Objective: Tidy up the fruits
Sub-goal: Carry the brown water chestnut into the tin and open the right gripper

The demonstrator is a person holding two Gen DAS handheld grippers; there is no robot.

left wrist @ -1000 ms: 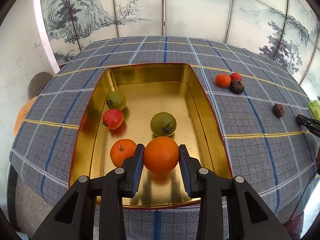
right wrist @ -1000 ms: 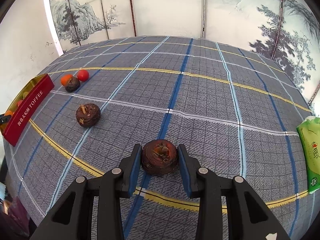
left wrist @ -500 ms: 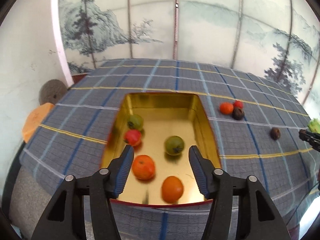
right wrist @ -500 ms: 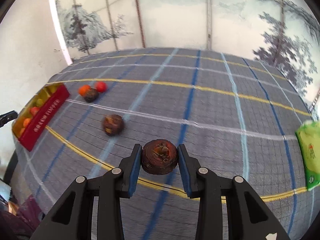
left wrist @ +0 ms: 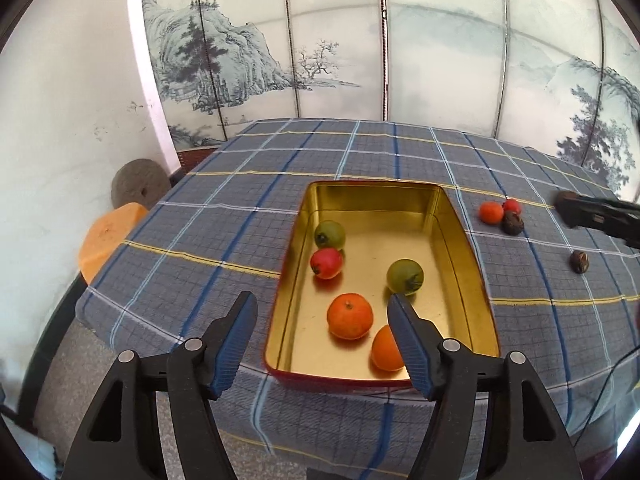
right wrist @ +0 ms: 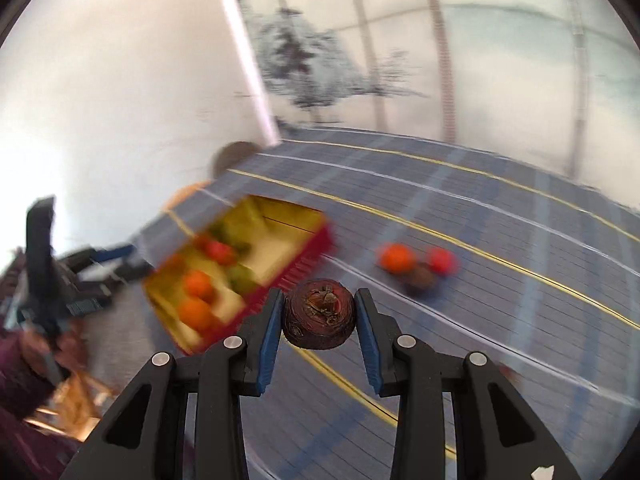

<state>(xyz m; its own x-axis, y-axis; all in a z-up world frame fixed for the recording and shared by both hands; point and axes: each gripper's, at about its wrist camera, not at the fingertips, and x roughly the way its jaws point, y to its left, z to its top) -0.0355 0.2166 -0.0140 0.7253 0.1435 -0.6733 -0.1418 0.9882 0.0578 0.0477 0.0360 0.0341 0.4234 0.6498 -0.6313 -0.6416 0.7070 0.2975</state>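
Observation:
A gold tin (left wrist: 472, 268) on the plaid cloth holds two oranges (left wrist: 350, 317), two green fruits (left wrist: 405, 277) and a red one (left wrist: 327, 263). My left gripper (left wrist: 322, 322) hovers above the tin's near end, its jaws opening with nothing between them. The released orange (left wrist: 383, 349) lies behind the right finger. My right gripper (right wrist: 319, 322) is shut on a dark brown wrinkled fruit (right wrist: 319, 314) above the cloth, right of the tin (right wrist: 304, 264). It also shows in the left wrist view as the right gripper (left wrist: 560, 202). The right wrist view is blurred.
An orange fruit (left wrist: 491, 213), a small red one (left wrist: 512, 206) and a dark one (left wrist: 513, 224) cluster right of the tin; another dark fruit (left wrist: 579, 261) lies nearer. An orange stool (left wrist: 108, 236) and a grey disc (left wrist: 138, 184) stand beyond the table's left edge.
My left gripper let go of the orange, which now lies in the tin, then drew back and up. My right gripper lifted the dark fruit and swung left toward the tin.

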